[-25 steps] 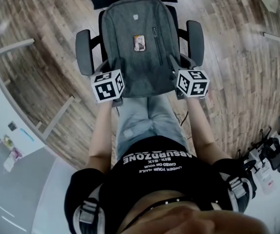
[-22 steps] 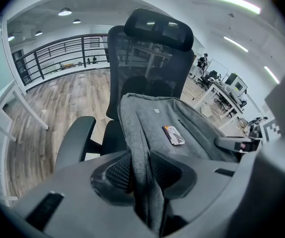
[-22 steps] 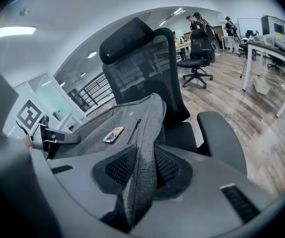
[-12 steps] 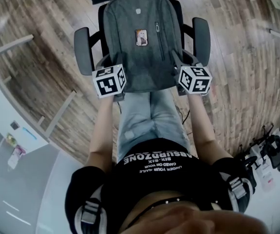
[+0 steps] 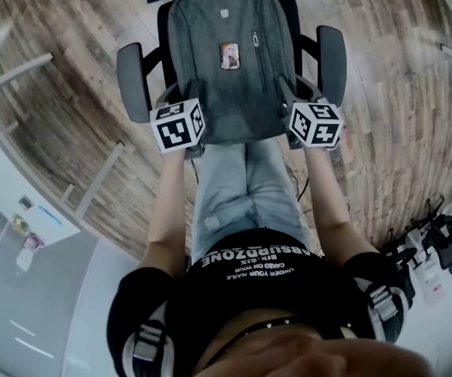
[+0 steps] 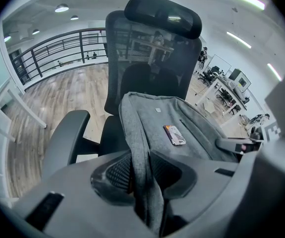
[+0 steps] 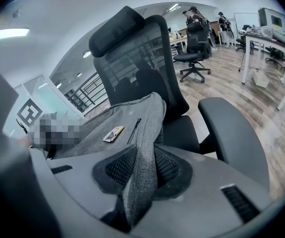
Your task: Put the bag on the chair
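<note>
A grey backpack (image 5: 229,69) with a small picture tag on its front hangs over the seat of a black office chair (image 5: 132,81), its top towards the mesh backrest (image 6: 152,53). My left gripper (image 6: 141,182) is shut on the backpack's left side edge, and the grey fabric is pinched between its ribbed pads. On the opposite edge my right gripper (image 7: 140,175) is shut on a fold of the same fabric. In the head view the two marker cubes (image 5: 177,126) sit at the backpack's near corners, just inside the armrests. The seat itself is hidden under the bag.
The chair's armrests (image 5: 332,53) flank the bag closely on both sides. The person's legs in jeans (image 5: 237,187) stand right before the chair on a wooden floor. White frames (image 5: 92,183) lie to the left, and cables and gear (image 5: 438,246) to the lower right.
Both grippers and the backpack have sunk towards the chair seat and shifted slightly further in between the armrests. Both grips hold as before.
</note>
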Available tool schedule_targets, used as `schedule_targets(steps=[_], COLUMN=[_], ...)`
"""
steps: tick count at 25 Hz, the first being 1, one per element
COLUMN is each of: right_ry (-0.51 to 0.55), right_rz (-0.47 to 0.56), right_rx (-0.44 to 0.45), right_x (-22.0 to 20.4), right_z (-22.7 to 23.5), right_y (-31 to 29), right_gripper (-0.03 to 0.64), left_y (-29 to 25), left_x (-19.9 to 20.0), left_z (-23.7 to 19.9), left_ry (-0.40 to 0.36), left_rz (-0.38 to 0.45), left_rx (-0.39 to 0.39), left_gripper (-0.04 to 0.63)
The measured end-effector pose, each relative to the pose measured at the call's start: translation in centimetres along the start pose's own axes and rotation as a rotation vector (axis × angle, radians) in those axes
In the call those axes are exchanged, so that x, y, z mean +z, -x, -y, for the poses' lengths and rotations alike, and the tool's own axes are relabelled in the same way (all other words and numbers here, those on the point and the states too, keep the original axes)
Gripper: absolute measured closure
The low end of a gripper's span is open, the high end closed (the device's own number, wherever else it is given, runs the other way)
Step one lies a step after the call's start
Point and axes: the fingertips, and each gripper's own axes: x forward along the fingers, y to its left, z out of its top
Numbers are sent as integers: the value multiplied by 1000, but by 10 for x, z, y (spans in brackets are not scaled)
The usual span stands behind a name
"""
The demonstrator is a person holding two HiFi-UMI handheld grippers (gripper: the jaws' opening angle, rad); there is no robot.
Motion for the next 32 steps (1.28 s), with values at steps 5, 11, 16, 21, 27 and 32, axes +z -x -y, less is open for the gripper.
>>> schedule_targets(steps=[5,11,16,21,27,32], right_ry=[2,0,-5,-6,-12,-15], right_rz=[-7,-22,-38,-50,-55,-59], right_rx=[-3,-7,-10,-14,-22,-30], right_x=[-5,-10,-16,-19,-22,-25], right_z=[4,5,6,7,10,11], right_y=[-10,-17,-25,-30,-37,-43], right_gripper=[522,522,522,522,522,522], left_y=[-11,-18,-26,-32,-40,-46], left_x=[-4,-7,-10,-12,-13,-14], left_z=[-4,-8,-12,-15,-19,-23], left_ry=[0,0,-3,-11,-15,-20], left_rz=[-9,-18,-30,-44,-55,-63], left_rx=[12,19,27,32,39,47], left_gripper=[491,491,491,491,491,491])
